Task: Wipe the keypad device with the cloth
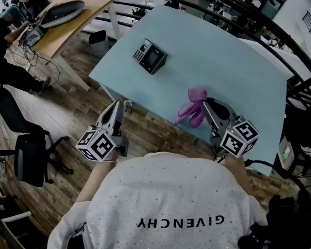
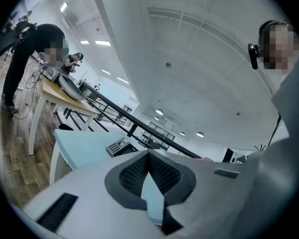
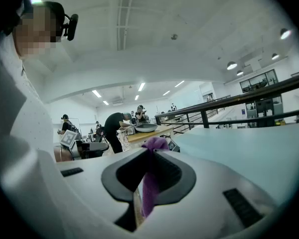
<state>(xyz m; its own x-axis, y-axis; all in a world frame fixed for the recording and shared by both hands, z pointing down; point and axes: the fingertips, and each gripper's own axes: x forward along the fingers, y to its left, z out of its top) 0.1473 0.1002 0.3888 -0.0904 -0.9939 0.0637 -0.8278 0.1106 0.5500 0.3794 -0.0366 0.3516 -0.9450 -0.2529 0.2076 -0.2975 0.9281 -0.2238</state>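
Left gripper, fingers together, keypad device beyond, pale blue table

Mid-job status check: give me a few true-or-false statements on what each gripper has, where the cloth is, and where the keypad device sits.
1. The right gripper is shut on the purple cloth. True.
2. The cloth is already lying on the keypad device. False: the device stands apart from it, farther up the table, with bare tabletop between them.
3. The left gripper holds the keypad device. False: its jaws are together on nothing, and it hangs by the table's near edge, away from the device.
4. The keypad device sits on the light blue table. True.
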